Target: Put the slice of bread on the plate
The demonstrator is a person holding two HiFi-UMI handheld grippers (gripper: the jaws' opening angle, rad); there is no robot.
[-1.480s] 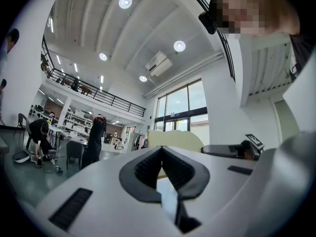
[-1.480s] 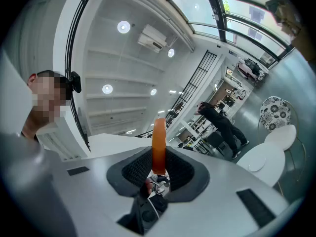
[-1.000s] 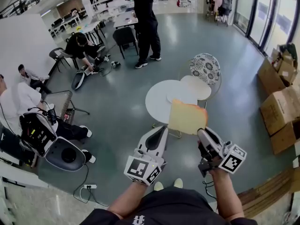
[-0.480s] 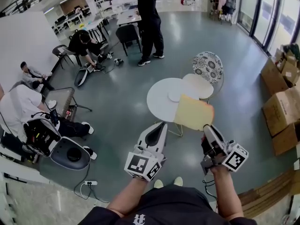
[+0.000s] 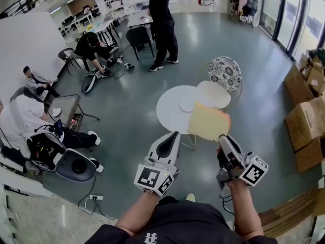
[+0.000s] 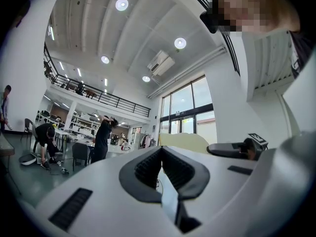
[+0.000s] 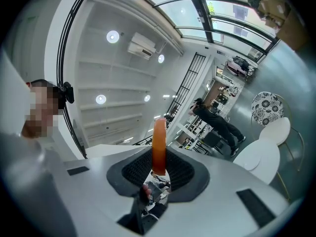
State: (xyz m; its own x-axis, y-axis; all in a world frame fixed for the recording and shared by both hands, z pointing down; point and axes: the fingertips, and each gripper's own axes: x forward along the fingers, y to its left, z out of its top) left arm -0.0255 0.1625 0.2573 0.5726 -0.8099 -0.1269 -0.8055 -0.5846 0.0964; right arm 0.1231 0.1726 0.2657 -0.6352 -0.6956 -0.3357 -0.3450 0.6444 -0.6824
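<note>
A pale slice of bread (image 5: 208,122) with an orange-brown crust is clamped at its near edge in my right gripper (image 5: 222,138), which holds it up in the air, tilted. In the right gripper view the bread (image 7: 159,147) stands edge-on between the pads. My left gripper (image 5: 175,134) floats beside it on the left, jaws shut on nothing. The left gripper view shows the bread (image 6: 182,141) to the right, past its closed jaws. Beyond the bread, a small white plate (image 5: 189,104) lies on a round white table (image 5: 170,111). The right gripper view shows the plate (image 7: 251,161) too.
A second white round top (image 5: 214,94) and a patterned chair (image 5: 223,72) stand behind the table. Cardboard boxes (image 5: 304,121) line the right side. A person (image 5: 162,24) stands further back. Others sit on the floor at the left near a wheeled black base (image 5: 71,164).
My right gripper has carried the bread a little to the right and forward, nearer the table. The left gripper has drifted forward slightly. Both keep their jaws as before.
</note>
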